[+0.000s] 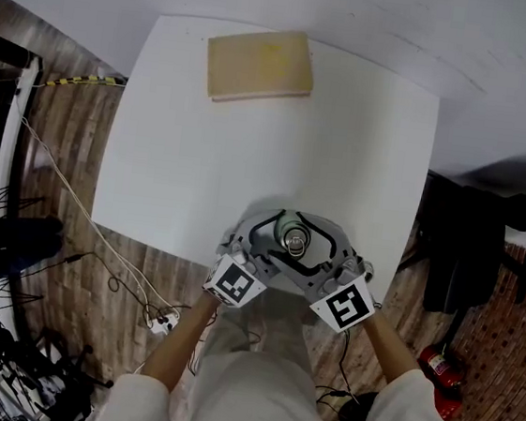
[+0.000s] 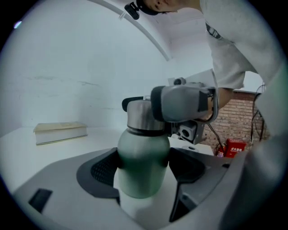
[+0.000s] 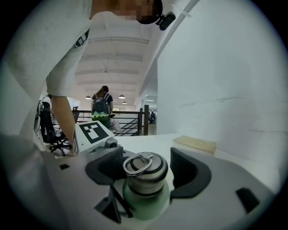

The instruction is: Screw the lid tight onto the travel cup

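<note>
So the left gripper (image 2: 145, 167) was clamped on the green body of the travel cup (image 2: 143, 150). Its pads were pressed in on both sides, and the cup stood upright on the white table (image 1: 249, 166). The right gripper (image 3: 146, 167) faced it from the opposite side, jaws spread apart. The steel lid (image 3: 145, 177) sat on the cup's neck right between them, with a gap at one pad, so no real grip there. A tan book (image 1: 260, 64) lay well beyond both grippers.
</note>
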`<state>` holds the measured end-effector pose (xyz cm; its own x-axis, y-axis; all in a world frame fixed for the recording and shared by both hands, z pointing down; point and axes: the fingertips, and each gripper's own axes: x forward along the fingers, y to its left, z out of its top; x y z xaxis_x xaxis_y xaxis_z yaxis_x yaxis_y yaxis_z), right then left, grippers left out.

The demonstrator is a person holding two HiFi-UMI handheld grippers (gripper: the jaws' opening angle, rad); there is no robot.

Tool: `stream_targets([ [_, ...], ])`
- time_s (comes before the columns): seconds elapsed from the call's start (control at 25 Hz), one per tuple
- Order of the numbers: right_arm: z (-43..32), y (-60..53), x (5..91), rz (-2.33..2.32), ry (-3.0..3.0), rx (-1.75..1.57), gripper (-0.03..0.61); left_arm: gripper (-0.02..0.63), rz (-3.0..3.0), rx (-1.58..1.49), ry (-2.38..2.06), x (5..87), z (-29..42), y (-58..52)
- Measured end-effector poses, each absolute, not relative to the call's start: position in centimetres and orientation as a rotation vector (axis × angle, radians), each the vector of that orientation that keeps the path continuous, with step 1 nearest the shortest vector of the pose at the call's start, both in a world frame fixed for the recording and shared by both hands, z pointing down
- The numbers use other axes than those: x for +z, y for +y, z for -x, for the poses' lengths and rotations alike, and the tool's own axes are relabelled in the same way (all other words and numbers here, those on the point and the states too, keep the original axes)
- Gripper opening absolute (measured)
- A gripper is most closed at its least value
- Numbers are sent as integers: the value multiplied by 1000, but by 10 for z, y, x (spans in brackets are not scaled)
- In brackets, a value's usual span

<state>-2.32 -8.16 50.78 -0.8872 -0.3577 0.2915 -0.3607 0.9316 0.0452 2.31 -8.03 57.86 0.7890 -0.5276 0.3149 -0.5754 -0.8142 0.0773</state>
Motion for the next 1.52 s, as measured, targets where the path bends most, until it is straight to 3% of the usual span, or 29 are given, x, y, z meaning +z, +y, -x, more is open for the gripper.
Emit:
stream_targets([
  [0.36, 28, -73, 511, -110, -2783, -2, 305, 351, -2839, 449, -841, 580, -24, -79],
  [0.68, 32, -71, 510, -26, -2803, -26, 270, 351, -2823, 440, -843, 582, -21, -79],
  [1.52, 14, -103, 506, -1353, -2615, 113, 268, 351, -2834, 445, -851, 581, -23, -80],
])
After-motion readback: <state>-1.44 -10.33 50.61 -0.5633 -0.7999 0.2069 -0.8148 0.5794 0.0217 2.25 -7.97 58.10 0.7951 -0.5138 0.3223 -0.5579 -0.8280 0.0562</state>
